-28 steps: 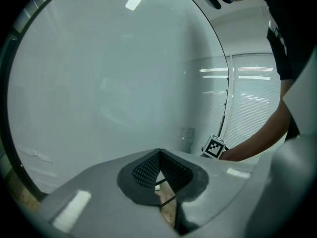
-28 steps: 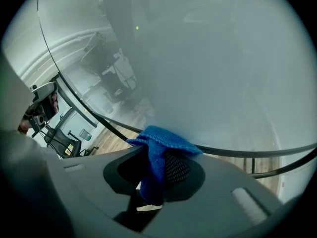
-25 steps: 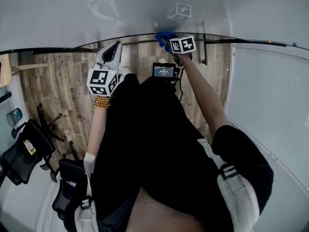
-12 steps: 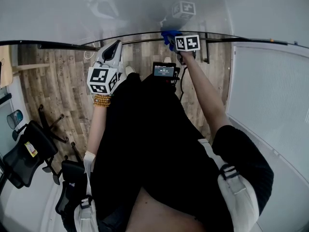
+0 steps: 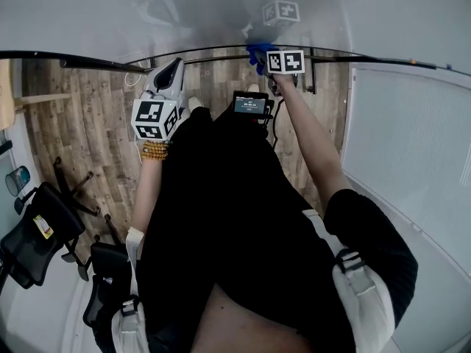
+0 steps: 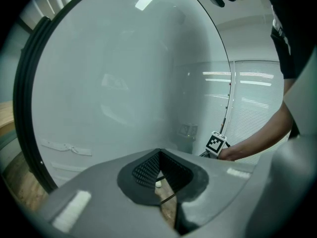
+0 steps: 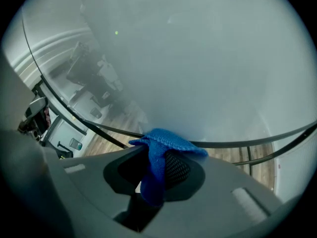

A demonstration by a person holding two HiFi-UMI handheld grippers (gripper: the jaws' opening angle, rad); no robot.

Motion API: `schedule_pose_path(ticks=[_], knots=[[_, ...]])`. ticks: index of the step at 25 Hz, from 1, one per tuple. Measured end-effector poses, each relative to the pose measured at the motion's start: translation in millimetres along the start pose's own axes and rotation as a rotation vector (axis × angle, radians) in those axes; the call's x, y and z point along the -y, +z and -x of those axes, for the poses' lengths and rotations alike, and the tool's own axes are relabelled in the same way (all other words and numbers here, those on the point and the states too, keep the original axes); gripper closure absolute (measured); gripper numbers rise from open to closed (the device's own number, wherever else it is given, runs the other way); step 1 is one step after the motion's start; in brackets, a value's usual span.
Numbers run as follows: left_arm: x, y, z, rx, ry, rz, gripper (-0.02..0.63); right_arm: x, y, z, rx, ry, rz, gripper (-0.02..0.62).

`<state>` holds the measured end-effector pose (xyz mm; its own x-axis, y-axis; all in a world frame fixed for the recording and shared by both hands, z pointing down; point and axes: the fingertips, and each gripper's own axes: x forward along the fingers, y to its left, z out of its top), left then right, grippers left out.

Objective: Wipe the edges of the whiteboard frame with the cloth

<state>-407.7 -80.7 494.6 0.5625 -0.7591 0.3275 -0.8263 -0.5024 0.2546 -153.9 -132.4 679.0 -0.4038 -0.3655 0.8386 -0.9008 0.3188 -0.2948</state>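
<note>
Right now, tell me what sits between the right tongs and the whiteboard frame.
Only the blue cloth, clamped in the right tongs, its top edge at the frame; the right gripper view shows it.

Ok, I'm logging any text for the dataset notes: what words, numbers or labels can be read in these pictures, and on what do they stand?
Nothing here can be read as text.
Small screen: lit lines, too small to read.
Yellow tag on the office chair: too small to read.
Left cube, right cube: black-and-white square patterns, no letters.
Cloth: no print showing.
</note>
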Motion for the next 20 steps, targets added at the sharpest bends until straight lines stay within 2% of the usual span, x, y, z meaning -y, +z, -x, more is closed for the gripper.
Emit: schedule_pose_path(ticks=[13,20], knots=[[-7,-3,5,0.004,0.029,0.027,0.606,-32,-5,-6,-0.039,0.039,0.056,0.489],[-16,-7,10,-0.002,0.060,0.041,0.604,-61,-1,-17,-0.059,0.111,0.077,0.489]])
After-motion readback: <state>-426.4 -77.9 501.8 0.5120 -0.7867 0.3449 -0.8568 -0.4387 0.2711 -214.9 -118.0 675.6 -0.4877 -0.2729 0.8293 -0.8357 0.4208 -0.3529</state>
